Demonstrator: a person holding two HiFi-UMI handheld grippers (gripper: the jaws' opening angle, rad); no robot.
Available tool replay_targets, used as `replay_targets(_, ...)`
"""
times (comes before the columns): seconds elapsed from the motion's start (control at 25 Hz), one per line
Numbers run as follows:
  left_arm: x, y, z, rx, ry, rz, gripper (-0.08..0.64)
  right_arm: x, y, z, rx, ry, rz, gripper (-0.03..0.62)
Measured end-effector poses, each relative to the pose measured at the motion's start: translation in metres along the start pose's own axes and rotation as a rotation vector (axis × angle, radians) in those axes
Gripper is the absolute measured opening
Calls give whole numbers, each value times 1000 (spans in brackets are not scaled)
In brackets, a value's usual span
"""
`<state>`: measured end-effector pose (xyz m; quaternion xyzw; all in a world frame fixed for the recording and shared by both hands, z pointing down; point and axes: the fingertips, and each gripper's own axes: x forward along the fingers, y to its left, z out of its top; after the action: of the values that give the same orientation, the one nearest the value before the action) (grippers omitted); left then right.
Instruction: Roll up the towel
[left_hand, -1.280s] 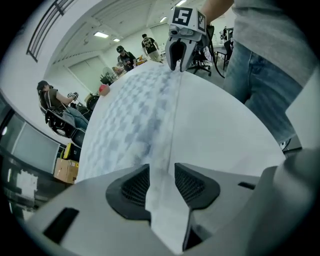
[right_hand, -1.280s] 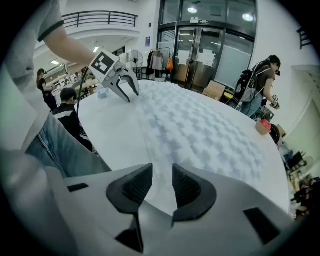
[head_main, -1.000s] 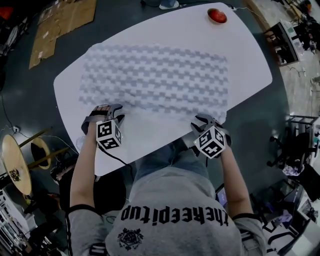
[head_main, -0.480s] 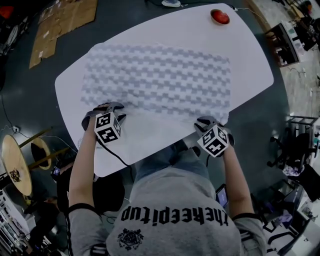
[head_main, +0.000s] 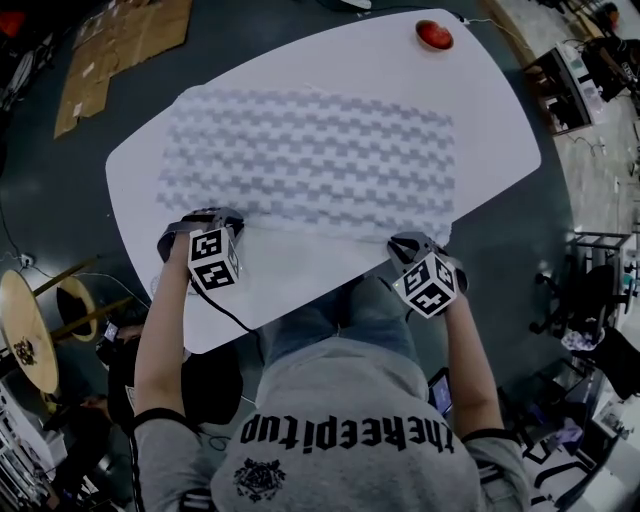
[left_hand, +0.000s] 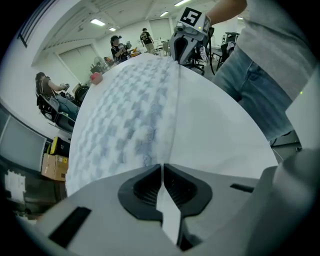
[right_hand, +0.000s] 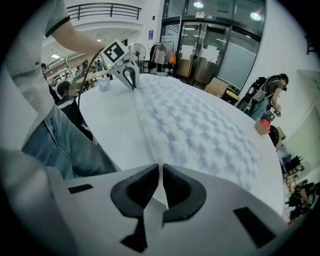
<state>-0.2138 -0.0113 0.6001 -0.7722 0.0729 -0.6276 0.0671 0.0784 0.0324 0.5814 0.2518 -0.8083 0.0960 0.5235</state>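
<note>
The person stands at the near long edge of the white table (head_main: 400, 60), both forearms stretched forward and angled steeply down, one to each side of the body. The checked towel (head_main: 310, 150) lies spread flat across the tabletop, its plain near hem running between the two hands. The left gripper (left_hand: 162, 169) points down at the towel's near left corner. Its jaws have just been closing and are now drawn almost together, pinching a thin fold of the hem. The right gripper (right_hand: 160, 171) is tipped down at the near right corner, close to the table's edge. Its jaws have also just been closing and now nip the hem there. A small red object (head_main: 434, 34) sits on the far right of the table, well apart from the towel.
</note>
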Motion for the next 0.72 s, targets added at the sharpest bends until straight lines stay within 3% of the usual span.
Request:
replay_targets(0.32,-14,24,10,-5,-25,41,22,-18,-31,15,23,-57,-47,31)
replay_targets(0.72,-13,76,11,72,51,127,23,-1,-86,42,-89,-23,-154,31)
